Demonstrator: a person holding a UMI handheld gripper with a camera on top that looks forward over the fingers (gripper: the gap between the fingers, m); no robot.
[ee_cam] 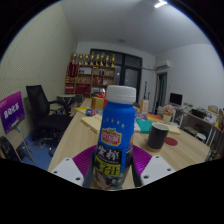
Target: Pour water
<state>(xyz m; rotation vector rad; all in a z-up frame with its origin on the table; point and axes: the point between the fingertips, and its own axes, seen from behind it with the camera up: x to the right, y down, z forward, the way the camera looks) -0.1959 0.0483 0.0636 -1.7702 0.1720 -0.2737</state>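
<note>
**Bottle in the claw, cup waiting beyond**

Blue-capped plastic bottle with a bright printed label (116, 140), upright between the two pink-padded fingers of the hand-held gripper (113, 163), raised close before the camera and above the near end of a long pale wooden table (190, 150). Pads pressed against the label on both sides, claw closed to the bottle's width and apparently carrying it. Cap in place; liquid level hidden by the wrap. Judged light to moderate in weight, thin-walled and likely to give under a hard squeeze, the glossy label somewhat slippery; best held mid-body, on the straight labelled section, as now. Beyond the bottle and a little to its right, a dark cylindrical cup (158, 135) on the tabletop, a probable target for pouring. Further beyond the bottle, assorted small items on the table, too small to identify. Off to the bottle's left, a black office chair (42, 108).
</note>
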